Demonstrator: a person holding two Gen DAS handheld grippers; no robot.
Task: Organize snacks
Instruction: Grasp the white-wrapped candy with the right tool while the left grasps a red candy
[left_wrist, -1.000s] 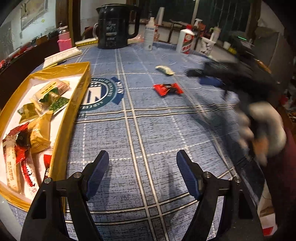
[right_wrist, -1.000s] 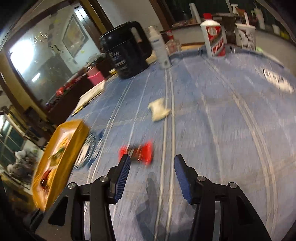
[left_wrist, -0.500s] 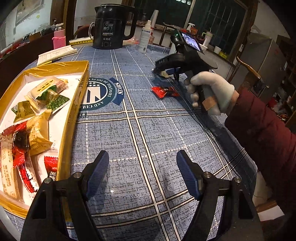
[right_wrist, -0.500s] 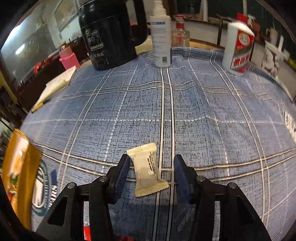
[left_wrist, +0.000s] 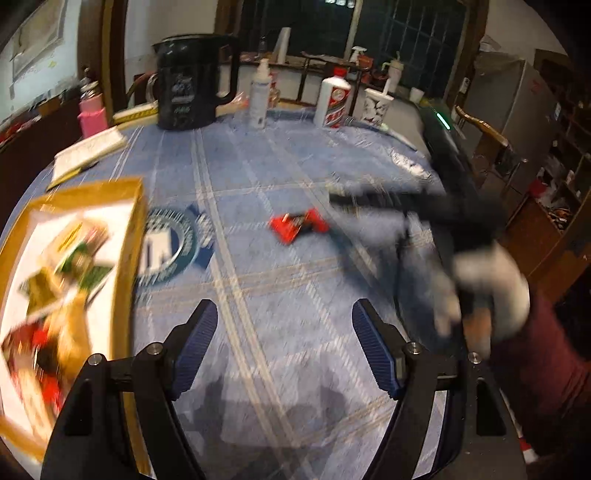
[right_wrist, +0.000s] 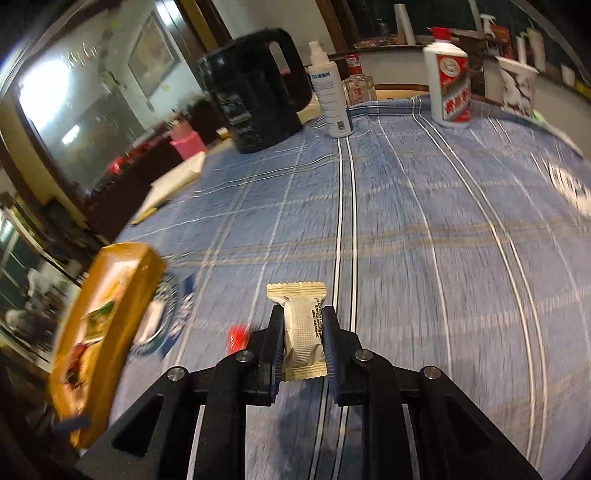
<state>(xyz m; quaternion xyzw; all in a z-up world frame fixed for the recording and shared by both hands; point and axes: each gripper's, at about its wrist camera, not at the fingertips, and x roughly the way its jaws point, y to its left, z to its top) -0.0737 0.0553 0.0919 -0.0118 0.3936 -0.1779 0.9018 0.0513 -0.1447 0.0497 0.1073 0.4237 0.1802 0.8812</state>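
Observation:
My right gripper (right_wrist: 303, 334) is shut on a cream snack packet (right_wrist: 303, 332), held upright between its blue pads above the blue checked tablecloth. A red snack packet (left_wrist: 297, 226) lies on the cloth mid-table; in the right wrist view only a red sliver of it (right_wrist: 237, 335) shows left of the fingers. The gold tray (left_wrist: 129, 236) with several snacks sits at the left, and the same tray (right_wrist: 107, 317) appears in the right wrist view. My left gripper (left_wrist: 284, 339) hovers open over bare cloth near the tray. The right gripper (left_wrist: 424, 210) looks blurred, held by a gloved hand (left_wrist: 487, 291).
A black kettle (left_wrist: 194, 81), a white spray bottle (left_wrist: 258, 94), a white and red bottle (left_wrist: 332, 99) and a cup (left_wrist: 376, 107) stand along the far edge. A notebook (left_wrist: 88, 149) and a pink container (left_wrist: 92, 114) are at the far left.
My right gripper has shut on the cream packet and lifted it, swinging toward the tray side. My left gripper rose a little; its jaws stayed as wide.

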